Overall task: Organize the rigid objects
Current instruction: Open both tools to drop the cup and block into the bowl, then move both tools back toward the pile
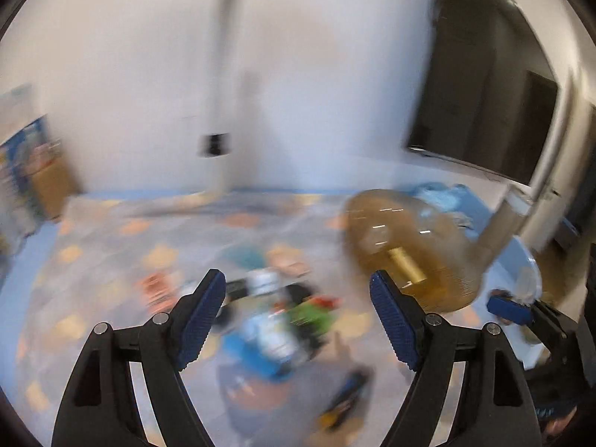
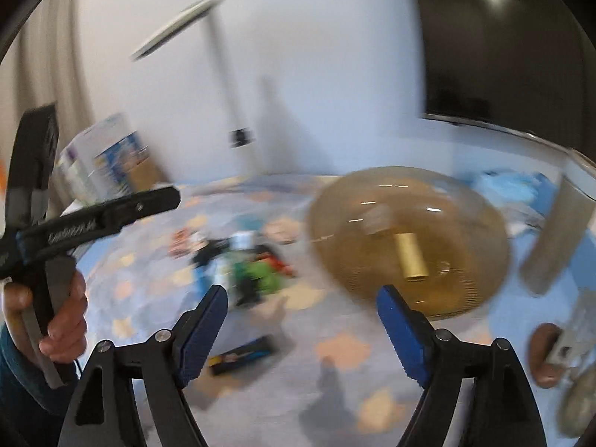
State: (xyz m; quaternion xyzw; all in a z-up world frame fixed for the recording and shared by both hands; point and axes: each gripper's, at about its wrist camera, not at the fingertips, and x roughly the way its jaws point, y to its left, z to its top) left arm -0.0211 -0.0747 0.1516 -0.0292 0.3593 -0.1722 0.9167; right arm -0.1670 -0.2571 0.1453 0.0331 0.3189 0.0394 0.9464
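both views are smeared with blur, so small details are hard to read

my left gripper [image 1: 298,320] is spread wide with nothing between its blue pads [image 1: 203,320], hanging above the patterned desk [image 1: 111,246]. past its tips sits a loose heap of small rigid objects [image 1: 275,316]: something green, something white and blue, some dark pieces, too blurred to name. nearer to me and a little right lies a flat dark pack [image 1: 346,398] with yellow on it. far right stands a translucent amber bowl [image 1: 409,249] with a small brass-coloured cylinder [image 1: 406,264] inside it. at the right edge of this view the blue tip of my right gripper [image 1: 508,309] pokes in, near the bowl's near right side

my right gripper [image 2: 301,331] is also wide, holding nothing, blue pads [image 2: 400,335] well apart. in this view the amber bowl [image 2: 409,242] fills the space beyond its right finger, the cylinder [image 2: 409,257] lying in it. the heap of objects [image 2: 249,264] is left of the bowl, and the dark pack [image 2: 242,355] lies on the desk [image 2: 342,350] near the left finger. at the far left my left hand [image 2: 56,316] grips the black handle of the left gripper, which juts in from that side. a blue and white box [image 2: 108,156] leans against the white wall [image 2: 298,74] at the far left of the desk
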